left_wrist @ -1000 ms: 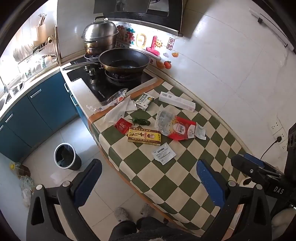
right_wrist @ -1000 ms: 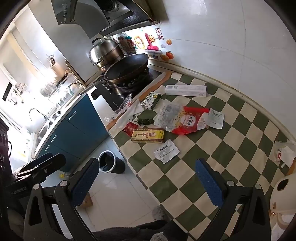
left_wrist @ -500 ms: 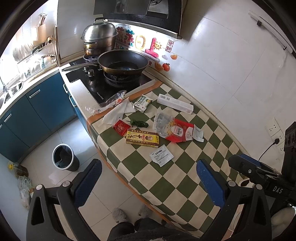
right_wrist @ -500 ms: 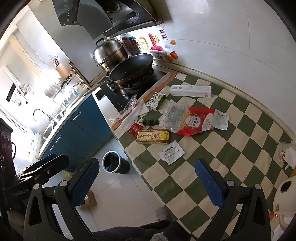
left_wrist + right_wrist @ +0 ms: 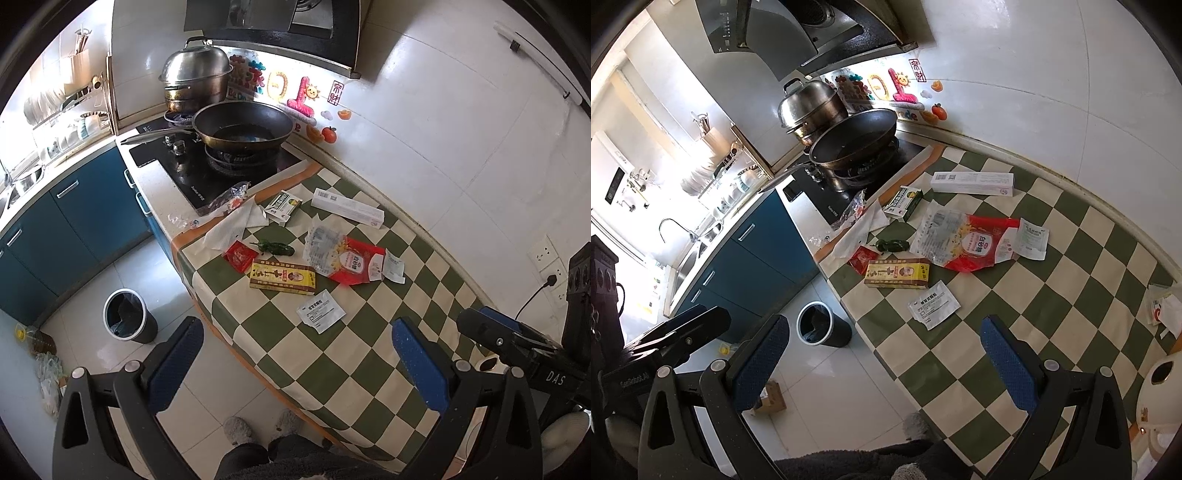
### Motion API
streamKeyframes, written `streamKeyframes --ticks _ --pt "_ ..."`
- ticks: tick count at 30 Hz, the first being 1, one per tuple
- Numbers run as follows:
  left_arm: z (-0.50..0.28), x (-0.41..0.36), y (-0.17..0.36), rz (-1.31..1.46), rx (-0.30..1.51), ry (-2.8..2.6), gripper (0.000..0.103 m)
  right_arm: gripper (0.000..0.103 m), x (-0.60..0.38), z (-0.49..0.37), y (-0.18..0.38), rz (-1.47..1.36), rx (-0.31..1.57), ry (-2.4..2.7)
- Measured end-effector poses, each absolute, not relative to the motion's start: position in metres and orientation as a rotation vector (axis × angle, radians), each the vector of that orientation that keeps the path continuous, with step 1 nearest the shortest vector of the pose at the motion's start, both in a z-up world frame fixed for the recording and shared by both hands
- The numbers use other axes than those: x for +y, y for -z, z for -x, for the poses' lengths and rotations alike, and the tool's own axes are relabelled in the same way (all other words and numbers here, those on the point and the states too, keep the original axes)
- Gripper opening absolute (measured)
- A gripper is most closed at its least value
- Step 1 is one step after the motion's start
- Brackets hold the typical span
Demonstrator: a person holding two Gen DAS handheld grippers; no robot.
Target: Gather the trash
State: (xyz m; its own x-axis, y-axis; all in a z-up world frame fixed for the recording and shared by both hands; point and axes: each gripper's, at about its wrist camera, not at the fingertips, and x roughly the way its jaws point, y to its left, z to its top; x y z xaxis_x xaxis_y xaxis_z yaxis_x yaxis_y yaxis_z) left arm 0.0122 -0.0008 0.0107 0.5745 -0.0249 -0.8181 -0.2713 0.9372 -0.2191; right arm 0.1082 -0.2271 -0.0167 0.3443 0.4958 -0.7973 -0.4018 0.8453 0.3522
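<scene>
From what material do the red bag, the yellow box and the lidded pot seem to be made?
Red bag: likely thin plastic film, glossy, crumpled, with a see-through part.
Yellow box: probably printed cardboard, with flat faces and straight edges.
Lidded pot: metal, apparently stainless steel; the domed lid shines, while the lower body looks browned.

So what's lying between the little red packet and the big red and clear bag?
A small dark green pepper lies between the small red sauce packet and the big red and clear plastic bag, on the green checked tablecloth. Both wrist views show it.
</scene>
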Motion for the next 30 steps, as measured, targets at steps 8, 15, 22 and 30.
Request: streamKeyframes --ticks 8,15,22,30 --pt "-0.0136 -0.0034 -0.0106 0.342 0.955 -0.145 0.103 0.103 -0.2275 -0.1094 0.0144 -0.099 1.073 -0.592" --pt "-0.0145 -0.0052 -0.0131 0.344 0.954 -0.142 0.103 0.103 -0.2269 -0.1088 0.0139 -0.100 1.073 -0.595" --pt "-0.0126 -0.0047 -0.0134 0.347 0.956 -0.140 0.103 0.103 -0.2264 -0.1074 0.0137 -0.102 1.075 -0.597" --pt "-0.0070 -0.0004 -0.0135 0.353 0.957 -0.140 0.103 0.103 -0.2226 -0.1038 0.0153 -0.104 1.077 -0.605"
